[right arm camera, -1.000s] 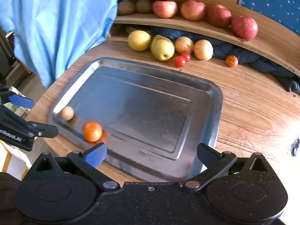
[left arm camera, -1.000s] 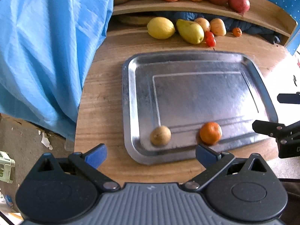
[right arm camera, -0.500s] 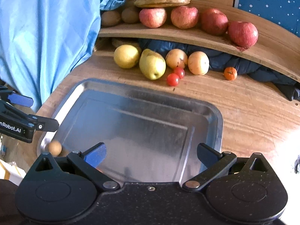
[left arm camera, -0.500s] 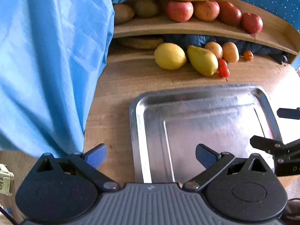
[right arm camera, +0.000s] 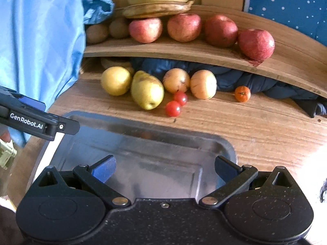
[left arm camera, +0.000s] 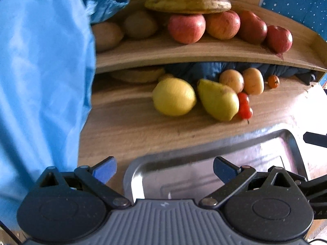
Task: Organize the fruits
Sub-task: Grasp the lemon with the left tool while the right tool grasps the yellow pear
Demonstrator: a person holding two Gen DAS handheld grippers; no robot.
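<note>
Both grippers are seen spread wide with nothing held between their fingers. The left gripper (left arm camera: 164,168) is held over the near left corner of the metal tray (left arm camera: 255,140), one blue-tipped finger above bare wood and the other above the tray floor. The right gripper (right arm camera: 164,168) is held over the tray's near right part (right arm camera: 130,130), both fingers above the metal.

The fruits are found beyond the tray's far rim, on the wooden table (right arm camera: 255,126) — well ahead of both pairs of fingertips. A yellow lemon (left arm camera: 173,96) and a pear (left arm camera: 218,100) lie side by side almost straight ahead of the left gripper, with two cherry tomatoes (right arm camera: 176,103) just beside the pear. Two pale round fruits (right arm camera: 190,81) are set behind the tomatoes, and a small orange (right arm camera: 242,94) lies apart to the right, against a dark blue cloth (right arm camera: 255,81).

On the raised wooden shelf (right arm camera: 204,51) four red apples (right arm camera: 184,29) are lined up, with two kiwis (right arm camera: 108,30) at the left end and bananas (right arm camera: 159,4) stacked behind. A light blue sheet (left arm camera: 40,81) is hung at the left.
</note>
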